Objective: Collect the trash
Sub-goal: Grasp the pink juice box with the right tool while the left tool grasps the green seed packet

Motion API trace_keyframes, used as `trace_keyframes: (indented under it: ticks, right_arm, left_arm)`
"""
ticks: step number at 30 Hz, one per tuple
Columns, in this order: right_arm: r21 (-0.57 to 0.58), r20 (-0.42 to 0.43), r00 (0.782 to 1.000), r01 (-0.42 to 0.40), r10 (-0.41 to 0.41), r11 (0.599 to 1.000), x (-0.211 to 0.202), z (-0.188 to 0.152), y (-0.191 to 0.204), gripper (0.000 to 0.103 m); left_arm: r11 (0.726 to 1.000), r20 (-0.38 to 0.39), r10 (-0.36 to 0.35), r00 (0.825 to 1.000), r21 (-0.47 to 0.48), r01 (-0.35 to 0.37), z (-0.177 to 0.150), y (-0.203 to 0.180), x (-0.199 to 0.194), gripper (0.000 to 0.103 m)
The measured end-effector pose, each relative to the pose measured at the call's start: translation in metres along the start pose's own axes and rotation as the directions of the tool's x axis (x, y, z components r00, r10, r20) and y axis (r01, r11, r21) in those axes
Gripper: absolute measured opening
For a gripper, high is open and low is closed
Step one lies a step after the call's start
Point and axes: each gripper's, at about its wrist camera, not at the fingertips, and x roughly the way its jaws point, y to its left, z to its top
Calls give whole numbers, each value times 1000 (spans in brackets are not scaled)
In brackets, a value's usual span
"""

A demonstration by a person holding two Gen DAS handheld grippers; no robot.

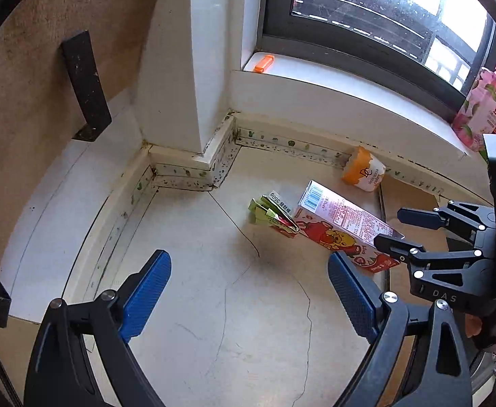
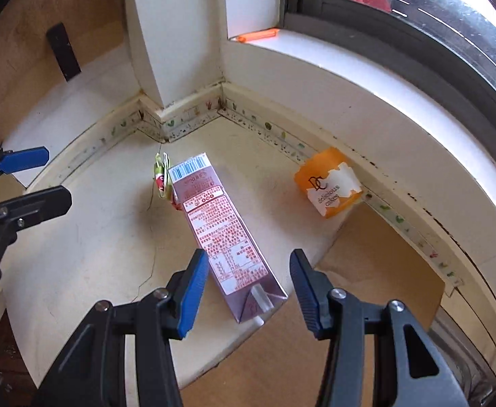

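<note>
A pink drink carton (image 1: 344, 222) (image 2: 222, 234) lies flat on the cream counter. A crumpled green and red wrapper (image 1: 273, 215) (image 2: 162, 178) lies at its far end. An orange cake cup (image 1: 363, 169) (image 2: 329, 186) lies on its side against the wall strip. My right gripper (image 2: 246, 281) is open, its blue pads on either side of the carton's near end and apart from it; it also shows in the left wrist view (image 1: 394, 227). My left gripper (image 1: 249, 288) is open and empty, left of the carton; it shows at the left of the right wrist view (image 2: 44, 176).
A brown cardboard sheet (image 2: 377, 271) lies at the counter's right end. A windowsill (image 1: 332, 81) holds an orange clip (image 1: 263, 62) and a pink bottle (image 1: 482, 112). A white pillar (image 1: 180, 68) forms a corner. A black bracket (image 1: 85, 84) hangs on the brown wall.
</note>
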Motion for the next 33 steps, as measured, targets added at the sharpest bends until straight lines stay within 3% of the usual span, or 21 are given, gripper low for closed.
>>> trace_keyframes:
  ticks: [13, 22, 28, 29, 31, 33]
  right_arm:
    - [-144, -56, 998, 5, -13, 990, 26, 7, 25, 60]
    - [-129, -96, 995, -50, 37, 990, 35, 8, 20, 71]
    - [-155, -96, 995, -11, -4, 988, 41, -4, 27, 71]
    - [-161, -92, 996, -1, -14, 987, 42, -5, 28, 70]
    - [-149, -68, 998, 9, -19, 989, 41, -6, 26, 47]
    - [-83, -53, 998, -23, 19, 996, 37, -4, 16, 43]
  left_arm:
    - [1000, 2, 7, 1000, 23, -7, 4, -7, 7, 93]
    - [999, -17, 4, 1000, -34, -4, -3, 7, 14, 93]
    - [999, -32, 8, 999, -42, -9, -9, 8, 20, 93]
    - [999, -32, 12, 999, -40, -13, -9, 8, 21, 93]
    - [999, -33, 12, 999, -39, -13, -10, 6, 22, 93]
    - [999, -35, 11, 999, -39, -13, -10, 5, 24, 93]
